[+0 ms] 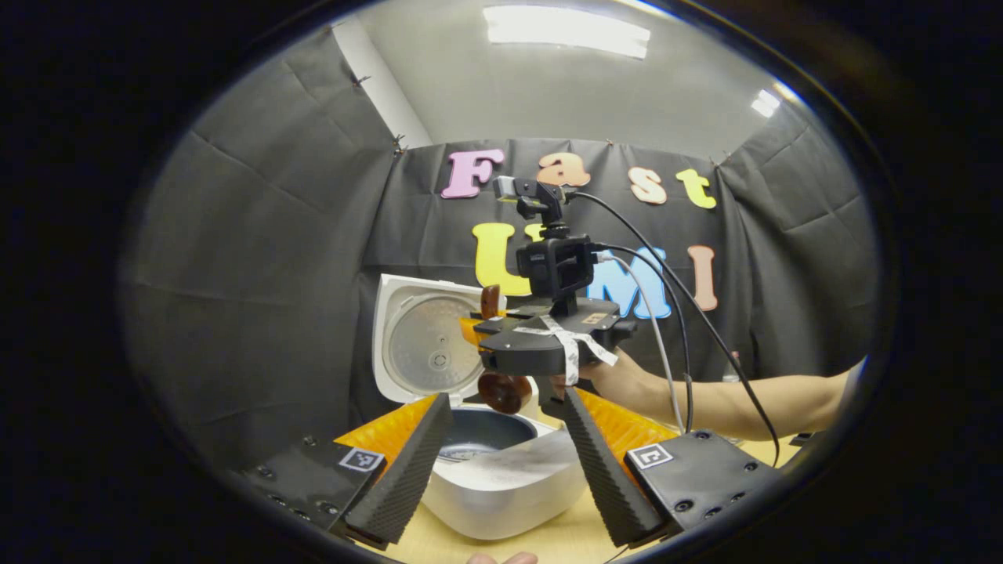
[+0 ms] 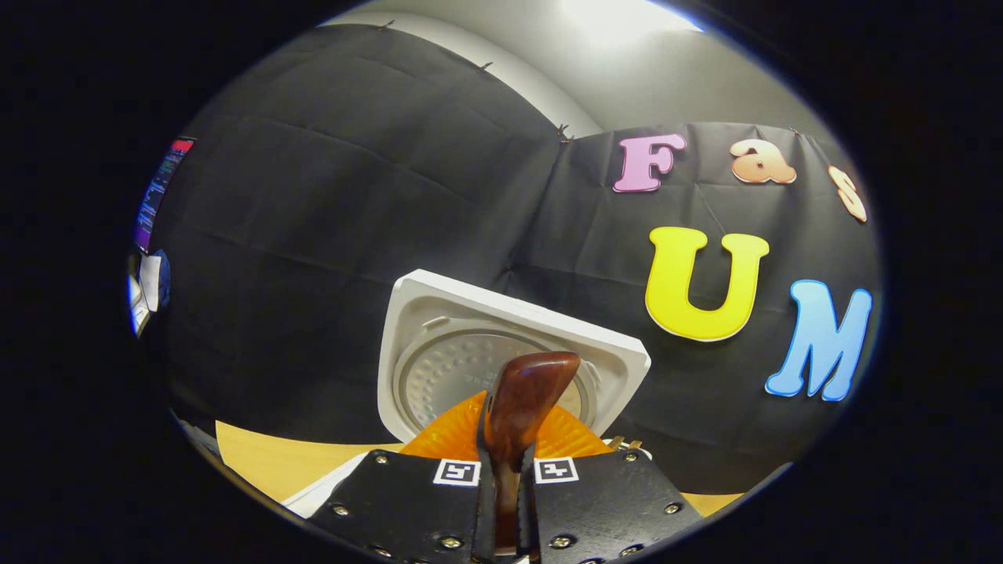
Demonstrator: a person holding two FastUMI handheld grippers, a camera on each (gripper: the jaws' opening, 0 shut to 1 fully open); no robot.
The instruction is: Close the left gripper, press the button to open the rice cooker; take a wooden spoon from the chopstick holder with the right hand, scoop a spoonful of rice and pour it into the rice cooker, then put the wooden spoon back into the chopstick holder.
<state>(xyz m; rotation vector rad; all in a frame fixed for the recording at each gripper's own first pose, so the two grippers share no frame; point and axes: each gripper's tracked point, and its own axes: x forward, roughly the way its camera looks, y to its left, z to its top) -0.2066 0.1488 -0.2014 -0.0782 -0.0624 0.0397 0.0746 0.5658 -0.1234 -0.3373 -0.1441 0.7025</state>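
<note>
Left jaws: the left gripper point(image 1: 501, 462) stands with its fingers point(image 1: 403, 470) spread wide apart, nothing between them but air; the rice cooker point(image 1: 509, 478) sits just beyond the gap.
Right jaws: the right gripper point(image 2: 505, 501) is closed tight on the handle of the wooden spoon point(image 2: 521, 403), both fingers pressing its sides; in the left gripper view the same gripper point(image 1: 548, 345) hangs above the cooker.
Spoon: in the left gripper view its dark bowl point(image 1: 504, 392) hangs below the right gripper, over the cooker's open pot; whether rice lies in it cannot be told.
Cooker: on the wooden table point(image 1: 439, 544), lid point(image 1: 423, 341) raised upright behind the pot, dark inner pot point(image 1: 486, 435) exposed.
Lid, right gripper view: the white lid point(image 2: 501, 345) stands just beyond the spoon's end.
Around the cooker: a bare forearm point(image 1: 752, 403) reaches in from its right, cables point(image 1: 674, 305) trailing from the right gripper.
Writing: square coded markers on both grippers; no brand legible on the cooker.
</note>
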